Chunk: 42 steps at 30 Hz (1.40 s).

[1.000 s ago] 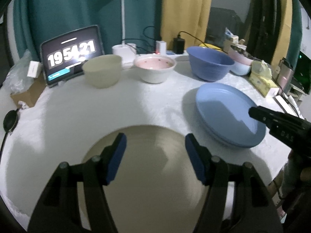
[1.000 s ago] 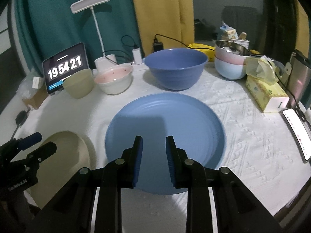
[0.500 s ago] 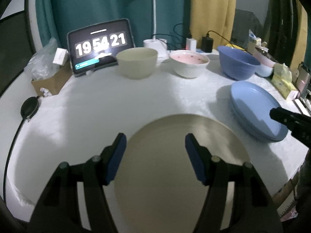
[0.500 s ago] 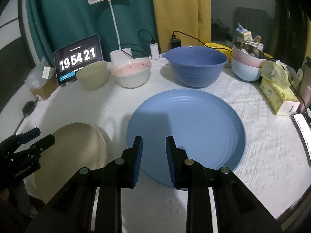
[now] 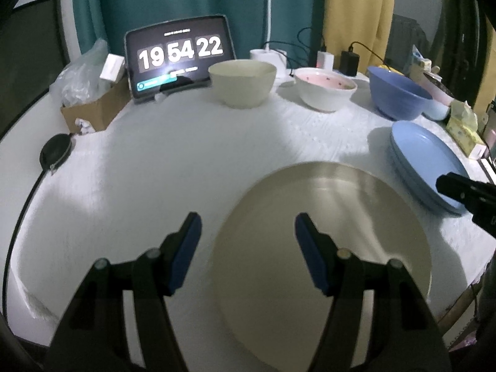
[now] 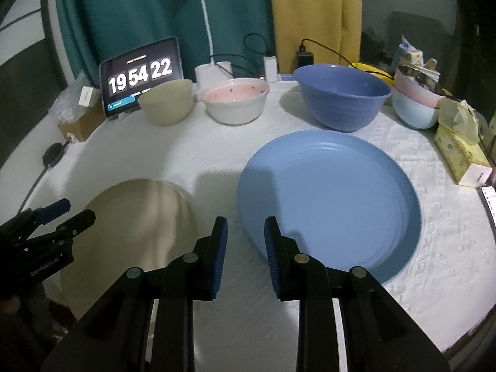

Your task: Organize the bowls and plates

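Two plates lay flat on the white tablecloth (image 6: pixel 310 325), near its front edge: a beige plate (image 5: pixel 325 248) on the left and a blue plate (image 6: pixel 328 198) just beside it on the right, not touching. The left gripper (image 5: pixel 248 238) hovered over the beige plate's left rim with its jaws spread wide, grasping nothing. The right gripper (image 6: pixel 245 241) hung above the gap between the plates, by the blue plate's near-left rim, jaws narrowly parted and empty. Behind the plates stood a row of bowls: a beige bowl (image 6: pixel 166 105), a pink-lined white bowl (image 6: pixel 237 104) and a large blue bowl (image 6: pixel 341 96). A tablet (image 6: pixel 141 74) at the back left read 19 54 22.
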{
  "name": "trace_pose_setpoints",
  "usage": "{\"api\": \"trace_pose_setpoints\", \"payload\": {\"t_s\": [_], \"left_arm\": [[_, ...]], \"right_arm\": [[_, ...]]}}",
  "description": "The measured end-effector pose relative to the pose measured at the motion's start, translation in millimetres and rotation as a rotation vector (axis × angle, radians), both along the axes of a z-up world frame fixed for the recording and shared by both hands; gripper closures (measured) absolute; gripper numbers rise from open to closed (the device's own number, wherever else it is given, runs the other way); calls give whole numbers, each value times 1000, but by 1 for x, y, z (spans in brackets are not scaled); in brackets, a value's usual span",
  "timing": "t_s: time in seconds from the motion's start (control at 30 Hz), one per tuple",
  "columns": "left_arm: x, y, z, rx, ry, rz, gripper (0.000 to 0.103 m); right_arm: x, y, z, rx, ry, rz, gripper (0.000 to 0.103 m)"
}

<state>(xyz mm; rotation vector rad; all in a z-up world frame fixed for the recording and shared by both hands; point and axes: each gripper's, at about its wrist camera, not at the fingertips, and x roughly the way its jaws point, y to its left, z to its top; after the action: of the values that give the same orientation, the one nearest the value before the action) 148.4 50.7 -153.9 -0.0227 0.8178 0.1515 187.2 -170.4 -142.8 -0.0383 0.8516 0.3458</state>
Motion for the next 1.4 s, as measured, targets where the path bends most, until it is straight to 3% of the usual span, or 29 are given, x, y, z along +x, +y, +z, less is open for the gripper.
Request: {"api": "trace_pose_setpoints", "payload": {"t_s": [0.53,1.0,1.23,1.3,1.4], "left_arm": [[-3,14,-25,-51,74,9,39],[-8,11,-31,-50,70,-10,39],[-10,6,-30,-45,61,-31,60],[-10,8,-29,-46,63,-22,64],[-9,10,-28,-54,67,-25,68]], "right_arm": [[-5,21,-17,-17,56,48,76],[-2,30,-33,33,130,94,75],[-6,39,-39,23,137,117,76],[-5,37,-38,20,135,108,84],[-5,34,-35,17,123,105,85]]}}
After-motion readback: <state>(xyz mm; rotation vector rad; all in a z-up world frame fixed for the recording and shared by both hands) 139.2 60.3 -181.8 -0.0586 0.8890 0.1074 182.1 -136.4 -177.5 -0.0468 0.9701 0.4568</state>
